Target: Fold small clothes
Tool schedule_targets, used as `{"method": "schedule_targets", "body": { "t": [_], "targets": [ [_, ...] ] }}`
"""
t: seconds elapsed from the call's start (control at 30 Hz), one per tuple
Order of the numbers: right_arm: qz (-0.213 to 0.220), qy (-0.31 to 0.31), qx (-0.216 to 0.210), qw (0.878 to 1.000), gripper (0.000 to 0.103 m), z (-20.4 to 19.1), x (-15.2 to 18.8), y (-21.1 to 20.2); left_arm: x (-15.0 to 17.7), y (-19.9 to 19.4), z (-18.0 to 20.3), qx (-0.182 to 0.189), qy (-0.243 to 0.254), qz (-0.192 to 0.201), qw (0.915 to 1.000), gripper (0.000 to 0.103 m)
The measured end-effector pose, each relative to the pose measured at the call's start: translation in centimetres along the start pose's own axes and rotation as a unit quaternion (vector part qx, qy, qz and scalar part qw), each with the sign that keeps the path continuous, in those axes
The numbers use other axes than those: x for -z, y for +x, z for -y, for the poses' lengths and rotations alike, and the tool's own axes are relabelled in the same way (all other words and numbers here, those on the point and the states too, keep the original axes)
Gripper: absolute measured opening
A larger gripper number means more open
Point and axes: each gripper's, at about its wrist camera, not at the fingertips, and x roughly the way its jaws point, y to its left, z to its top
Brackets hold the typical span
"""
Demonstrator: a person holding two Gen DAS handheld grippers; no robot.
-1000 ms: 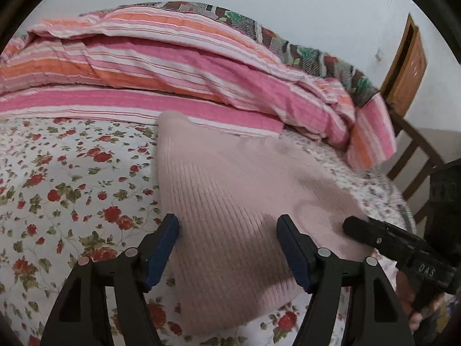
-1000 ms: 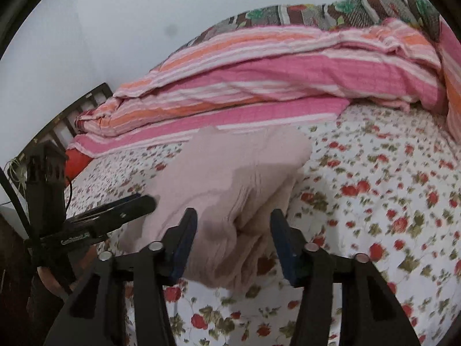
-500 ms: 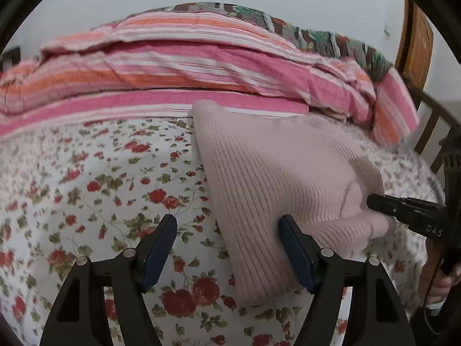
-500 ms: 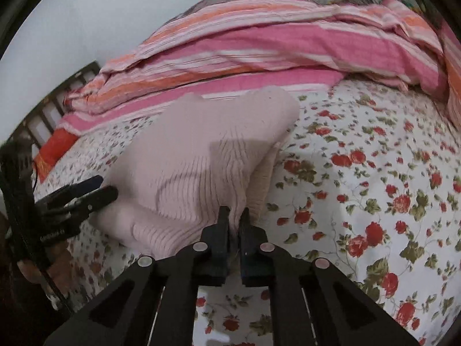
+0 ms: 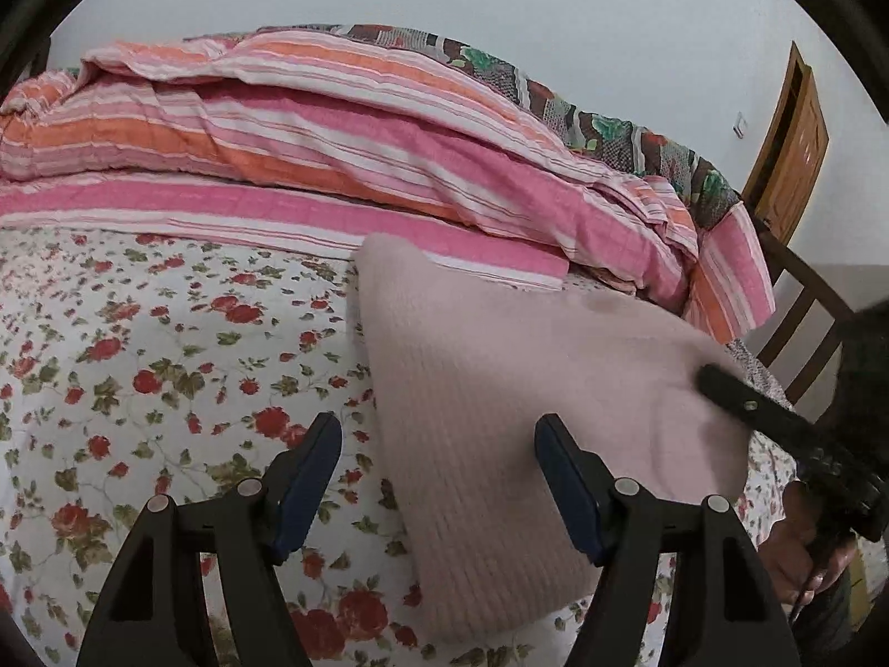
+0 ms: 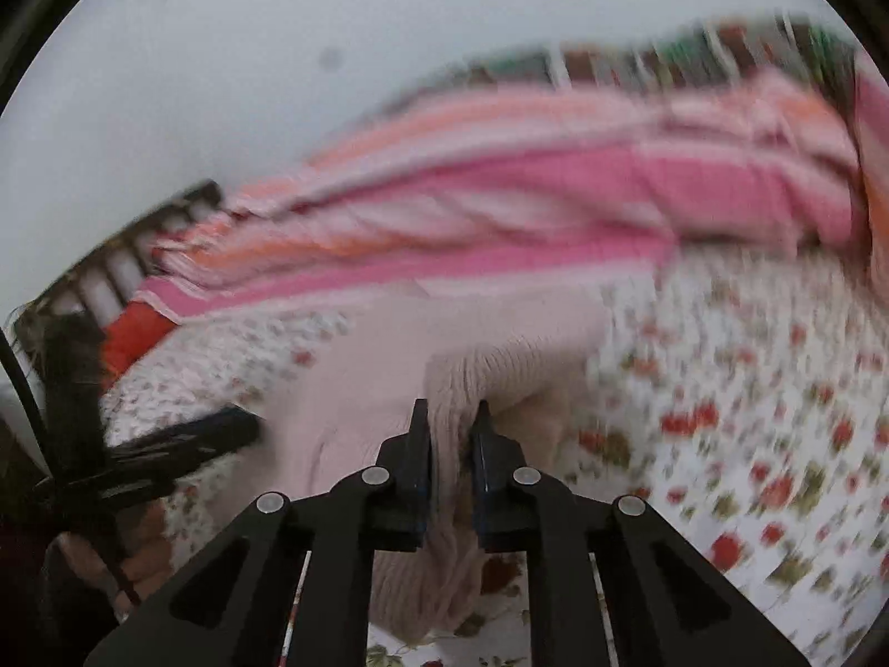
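Note:
A pale pink ribbed knit garment point(image 5: 500, 389) lies folded on the floral bedsheet point(image 5: 139, 367). My left gripper point(image 5: 439, 444) is open and empty, its fingers straddling the garment's near left edge. In the blurred right wrist view my right gripper point(image 6: 450, 422) is shut on a bunched fold of the pink garment point(image 6: 444, 383) and holds it lifted off the sheet. The right gripper also shows in the left wrist view point(image 5: 739, 400) at the garment's right edge. The left gripper shows in the right wrist view point(image 6: 222, 428) at the left.
A striped pink and orange quilt point(image 5: 333, 128) is heaped along the far side of the bed. A wooden bed frame point(image 5: 800, 300) and a door point(image 5: 789, 150) stand at the right. A white wall is behind.
My right gripper closed on the garment's edge and is now pulling it up and moving fast. My left gripper stayed open and shifted slightly left of the garment.

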Motion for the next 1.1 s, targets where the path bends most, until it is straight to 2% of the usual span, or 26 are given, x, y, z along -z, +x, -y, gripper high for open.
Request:
{"method": "schedule_targets", "body": {
  "t": [0.03, 0.13, 0.17, 0.23, 0.27, 0.33, 0.5, 0.6, 0.7, 0.8, 0.93, 1.1],
  "targets": [
    [-0.003, 0.013, 0.002, 1.0, 0.012, 0.6, 0.2, 0.2, 0.0, 0.1, -0.1, 0.001, -0.001, -0.001, 1.0, 0.07],
    [-0.094, 0.044, 0.052, 0.993, 0.012, 2.4, 1.6, 3.9, -0.1, 1.0, -0.1, -0.003, -0.004, -0.012, 0.9999, 0.071],
    [-0.102, 0.051, 0.059, 0.992, 0.013, 2.7, 2.1, 4.4, -0.1, 1.2, -0.1, -0.005, -0.004, -0.016, 0.9998, 0.073],
    [-0.097, 0.046, 0.058, 0.993, 0.016, 2.5, 1.8, 3.8, -0.2, 1.6, 0.1, -0.011, -0.002, -0.022, 0.9997, 0.073],
    [-0.091, 0.039, 0.056, 0.993, 0.022, 2.3, 1.3, 3.2, -0.2, 1.6, 0.1, -0.012, -0.001, -0.022, 0.9997, 0.073],
    [-0.061, 0.04, 0.053, 0.996, 0.028, 2.3, 0.5, 1.7, -0.4, 1.4, 0.0, -0.008, -0.004, -0.015, 0.9999, 0.073],
    [-0.028, 0.039, 0.045, 0.998, 0.028, 1.6, -1.4, 1.2, -1.6, 1.8, -0.7, -0.004, -0.02, -0.011, 0.9997, 0.069],
    [-0.034, 0.04, 0.029, 0.998, 0.028, 1.6, -2.7, 2.4, -2.6, 2.4, -1.2, 0.002, -0.024, -0.012, 0.9996, 0.069],
    [-0.05, 0.018, 0.03, 0.998, 0.028, 1.4, -3.2, 4.6, -3.1, 3.0, -1.9, 0.016, -0.036, -0.019, 0.999, 0.068],
    [-0.11, 0.013, 0.069, 0.991, 0.025, 2.5, -1.8, 8.2, -3.5, 4.0, -3.1, 0.031, -0.061, -0.031, 0.9972, 0.064],
    [-0.107, 0.015, 0.062, 0.992, 0.025, 2.9, -1.4, 7.6, -5.0, 5.9, -4.2, 0.057, -0.085, -0.051, 0.9935, 0.064],
    [-0.108, -0.001, 0.069, 0.992, 0.025, 2.4, -1.1, 7.3, -7.1, 9.4, -4.7, 0.064, -0.1, -0.084, 0.9894, 0.063]
  ]
}}
